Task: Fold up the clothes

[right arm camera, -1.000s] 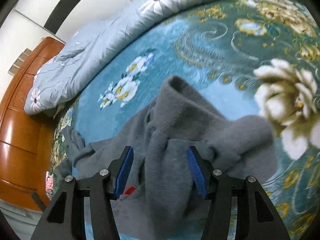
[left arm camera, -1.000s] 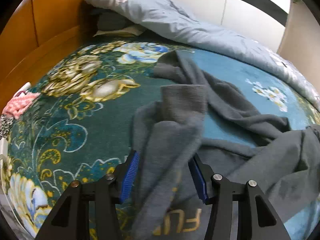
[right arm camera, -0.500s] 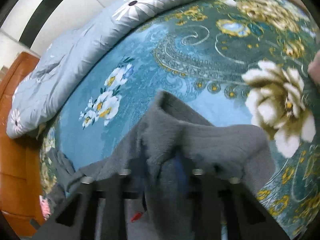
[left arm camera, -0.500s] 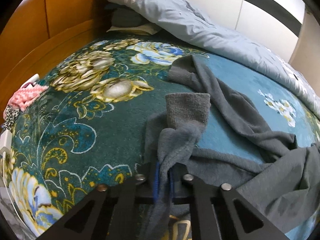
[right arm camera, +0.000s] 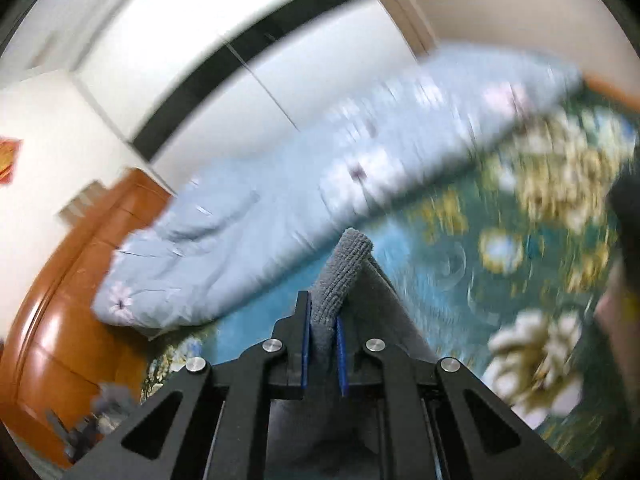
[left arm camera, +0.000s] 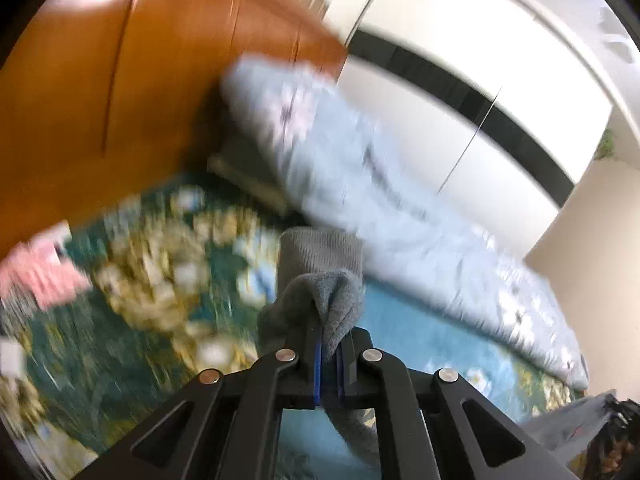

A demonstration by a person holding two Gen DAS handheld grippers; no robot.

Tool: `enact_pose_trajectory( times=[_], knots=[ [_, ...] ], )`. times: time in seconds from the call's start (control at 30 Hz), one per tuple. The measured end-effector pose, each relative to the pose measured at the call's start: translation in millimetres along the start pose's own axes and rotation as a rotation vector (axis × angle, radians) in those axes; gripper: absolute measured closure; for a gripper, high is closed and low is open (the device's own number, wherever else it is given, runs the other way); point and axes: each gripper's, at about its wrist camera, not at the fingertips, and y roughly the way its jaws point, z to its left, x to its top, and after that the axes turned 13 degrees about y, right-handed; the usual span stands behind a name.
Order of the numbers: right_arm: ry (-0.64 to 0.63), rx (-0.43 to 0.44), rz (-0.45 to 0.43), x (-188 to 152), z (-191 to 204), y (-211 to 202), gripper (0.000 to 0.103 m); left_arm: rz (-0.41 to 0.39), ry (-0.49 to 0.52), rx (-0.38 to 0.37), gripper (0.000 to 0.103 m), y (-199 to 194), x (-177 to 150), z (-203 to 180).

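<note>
Both grippers had risen since the earlier frames, lifting the grey sweater (left arm camera: 320, 280) clear above the floral bedspread (left arm camera: 160, 280). Left gripper (left arm camera: 329, 354) jaws were clamped on its ribbed cuff; right gripper (right arm camera: 322, 338) jaws were clamped on another ribbed edge, with the pale blue duvet (right arm camera: 260, 232) beyond the bedspread.

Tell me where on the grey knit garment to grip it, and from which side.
Grip the grey knit garment at its ribbed band, which stands proud as a thick edge. Come from below, along the tongs' line, as the left tongs and right tongs do, shut on bunched ribbing.
</note>
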Motion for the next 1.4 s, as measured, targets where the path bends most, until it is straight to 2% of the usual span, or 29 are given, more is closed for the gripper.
enact_pose_trajectory(
  times=[0.1,0.2,0.37,0.47,0.67,0.8,0.9,1.03,1.13,1.17,1.23,1.3,1.4],
  knots=[
    [-0.035,-0.002,0.013,-29,-30,-24,0.092,0.01,-0.024,-0.031,0.098,-8,-24,25],
    [0.002,-0.051,0.092,-73,-81,-29,0.092,0.115,-0.087,-0.031,0.098,5,-78,59],
    [0.058,-0.133,0.225,-137,-153,-29,0.092,0.294,-0.186,-0.011,0.098,27,-169,87],
    [0.128,-0.14,0.252,-153,-186,-35,0.092,0.335,-0.25,-0.001,0.098,24,-203,96],
    [0.188,-0.089,0.242,-167,-212,-54,0.092,0.294,-0.262,-0.005,0.098,-6,-215,103],
    [0.217,-0.149,0.294,-186,-225,-42,0.092,0.362,-0.297,0.02,0.098,5,-236,112],
    [0.195,-0.167,0.301,-191,-225,-43,0.09,0.38,-0.302,0.046,0.098,9,-245,111],
    [0.121,-0.208,0.271,-186,-217,-59,0.074,0.379,-0.304,0.049,0.097,7,-247,111],
    [0.084,-0.271,0.2,-179,-215,-83,0.073,0.375,-0.302,0.05,0.097,4,-249,110],
    [0.08,-0.252,0.186,-177,-212,-89,0.073,0.377,-0.301,0.053,0.097,3,-250,109],
    [0.049,-0.167,0.21,-180,-198,-91,0.073,0.378,-0.304,0.059,0.097,4,-251,109],
    [-0.009,-0.111,0.274,-186,-180,-76,0.073,0.375,-0.31,0.065,0.096,6,-252,107],
    [-0.087,-0.092,0.374,-204,-160,-44,0.073,0.377,-0.302,0.061,0.096,5,-251,104]
  ],
)
